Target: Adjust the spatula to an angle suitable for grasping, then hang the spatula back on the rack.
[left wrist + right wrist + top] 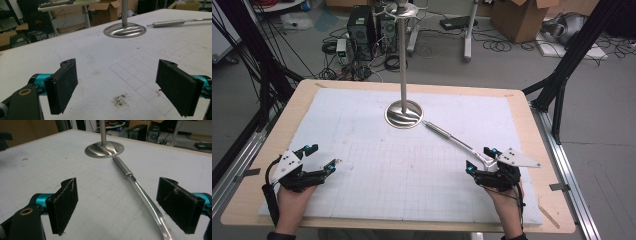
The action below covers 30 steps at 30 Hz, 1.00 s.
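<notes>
Down at the near edge, the left gripper sits low over the white mat, fingers spread wide with nothing between them but bare, smudged grid. Over on the other side, the right gripper has its fingers spread too, and the flat end of the long metal utensil runs on the mat right between them, touched by neither finger. Follow that utensil away: its round handle lies diagonally, the tip just beside the base of the metal stand, which rises upright at the far middle of the counter.
</notes>
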Tool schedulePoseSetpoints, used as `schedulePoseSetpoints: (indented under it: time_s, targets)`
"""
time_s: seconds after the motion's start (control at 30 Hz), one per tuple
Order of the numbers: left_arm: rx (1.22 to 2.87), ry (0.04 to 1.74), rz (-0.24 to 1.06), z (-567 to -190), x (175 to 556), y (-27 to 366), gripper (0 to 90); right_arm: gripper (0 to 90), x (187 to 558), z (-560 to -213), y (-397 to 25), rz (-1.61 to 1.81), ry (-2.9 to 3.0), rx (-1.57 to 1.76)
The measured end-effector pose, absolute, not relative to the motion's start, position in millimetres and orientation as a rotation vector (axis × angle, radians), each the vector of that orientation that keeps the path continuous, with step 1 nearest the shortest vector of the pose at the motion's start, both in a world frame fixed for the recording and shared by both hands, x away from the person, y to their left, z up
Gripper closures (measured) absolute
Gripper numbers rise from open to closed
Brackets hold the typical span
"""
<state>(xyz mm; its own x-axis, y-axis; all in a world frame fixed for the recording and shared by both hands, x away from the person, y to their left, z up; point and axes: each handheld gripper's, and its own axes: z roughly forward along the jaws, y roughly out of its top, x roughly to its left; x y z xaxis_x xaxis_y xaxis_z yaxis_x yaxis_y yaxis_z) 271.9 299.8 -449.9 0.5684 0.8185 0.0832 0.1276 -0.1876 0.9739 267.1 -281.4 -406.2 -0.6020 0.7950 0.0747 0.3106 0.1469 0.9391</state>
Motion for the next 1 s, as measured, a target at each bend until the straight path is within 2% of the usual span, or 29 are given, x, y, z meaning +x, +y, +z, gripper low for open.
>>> schedulePoseSetpoints:
  time_s: [0.4, 1.0]
  targets:
    - [1.669, 0.802, 0.760, -449.8, 272.4, 300.3, 17.9, 16.4, 251.6, -401.9, -320.0, 1.470, 1.907, 1.082]
    - [1.674, 0.805, 0.743, -449.9, 273.6, 300.0, 18.0, 16.4, 252.6, -394.4, -323.8, 1.433, 1.905, 1.066]
